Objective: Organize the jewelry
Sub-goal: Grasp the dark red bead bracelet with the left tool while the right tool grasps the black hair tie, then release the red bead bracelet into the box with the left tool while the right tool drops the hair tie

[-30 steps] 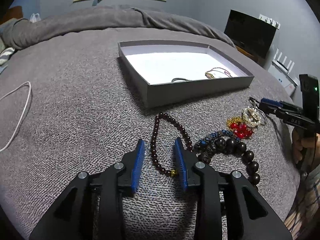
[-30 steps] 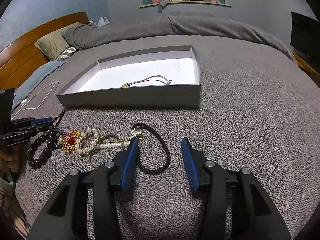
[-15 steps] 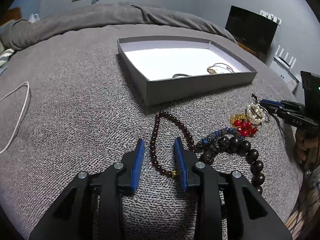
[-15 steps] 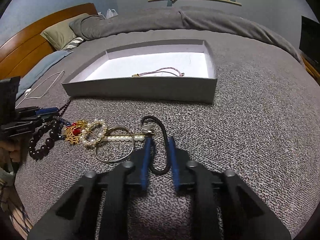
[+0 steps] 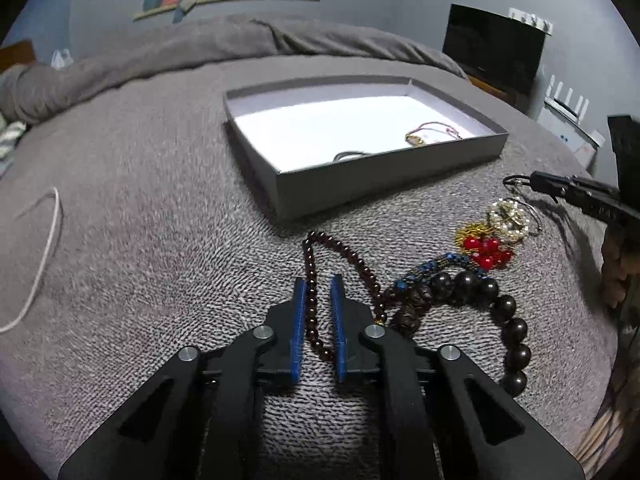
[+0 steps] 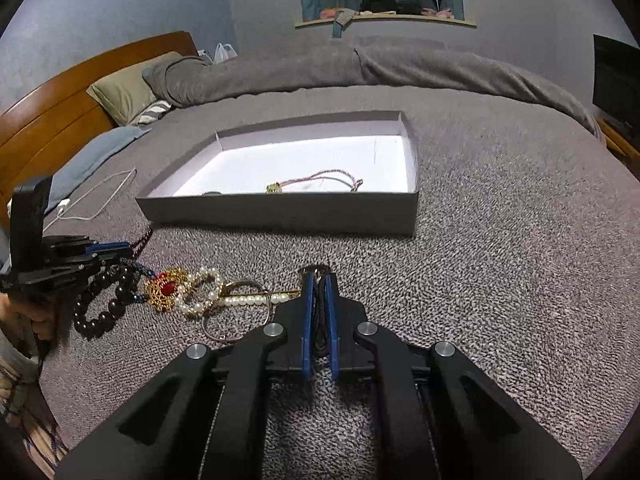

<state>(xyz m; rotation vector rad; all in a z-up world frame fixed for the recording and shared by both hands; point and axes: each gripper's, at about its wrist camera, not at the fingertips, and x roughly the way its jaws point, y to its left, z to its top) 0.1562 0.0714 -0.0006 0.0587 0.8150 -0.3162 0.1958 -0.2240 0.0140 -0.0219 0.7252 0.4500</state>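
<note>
a grey, nubbly bedspread (image 6: 500,248) covers the whole work surface, with a rumpled grey duvet (image 6: 400,68) heaped along its far side and a wooden headboard (image 6: 60,92) off to the left in the right wrist view. on the bedspread sits a shallow grey box (image 6: 280,210) with a white floor; inside it lies a thin pinkish cord bracelet (image 6: 320,178) with a small gold piece, near the front wall (a second dark loop shows beside it, too hidden to name).

in front of the box the rest of the jewelry is strung out in a loose row. the large dark wooden bead bracelet (image 5: 508,320) curls at one end, its beads round and glossy. the long strand of small dark red beads (image 5: 340,252) lies beside it, running back toward the box. the left gripper (image 5: 318,308) has its blue pads narrowed to either side of one run of that strand, with a sliver of gap showing, so i cannot tell whether it truly pinches the beads. next come a blue beaded bracelet (image 5: 432,268), a gold filigree piece with red stones (image 6: 165,289), a pearl loop (image 6: 202,292) and a thin metal ring (image 6: 236,312), all touching or overlapping.

the right gripper (image 6: 319,300) is clamped on a black cord loop (image 6: 317,270), whose end pokes out just past the fingertips.

a white cable (image 5: 44,256) trails on the bedspread well to the left.
</note>
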